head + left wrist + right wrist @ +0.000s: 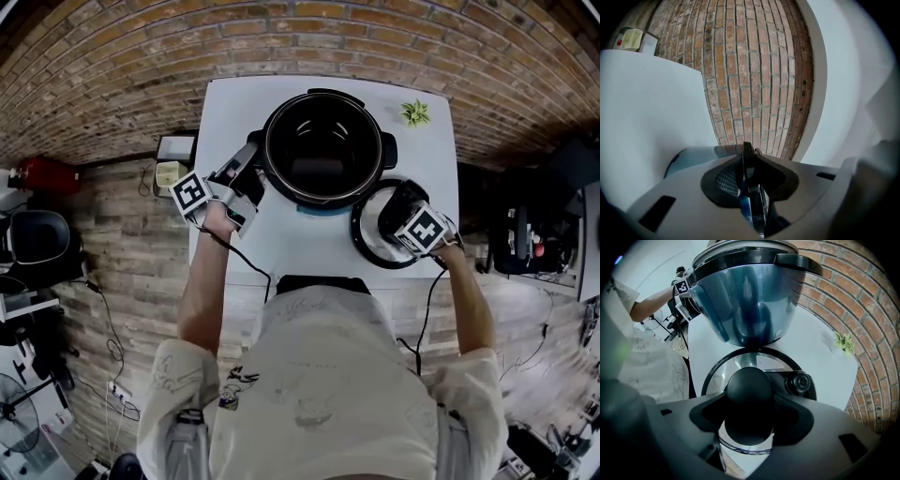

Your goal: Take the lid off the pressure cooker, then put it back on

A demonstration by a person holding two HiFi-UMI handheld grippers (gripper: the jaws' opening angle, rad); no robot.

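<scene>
Your left forearm reaches forward along the left edge of the white table [281,246], elbow bent, with your left hand [218,219] wrapped around the left gripper [251,161]. That gripper lies level and points in at the left flank of the blue, round metal pressure cooker [323,200]. In the left gripper view its jaws are clenched on a thin black piece seen edge-on [749,187]. The head view places that grip at the cooker's black side handle [255,150].

The cooker stands open in the middle of the table, its dark inner pot bare.

The round glass lid with a black rim [367,247] lies flat on the table just beside the cooker, at its near right. Your right arm is stretched forward over the table's right side, and your right hand [448,246] keeps the right gripper [398,212] pointing straight down over the lid. In the right gripper view the jaws [750,414] clasp the lid's round black knob [749,397] from both sides, and the glass [740,363] shows around it.

A small green plant [414,112] sits at the table's far right corner, well apart from both tools.
</scene>
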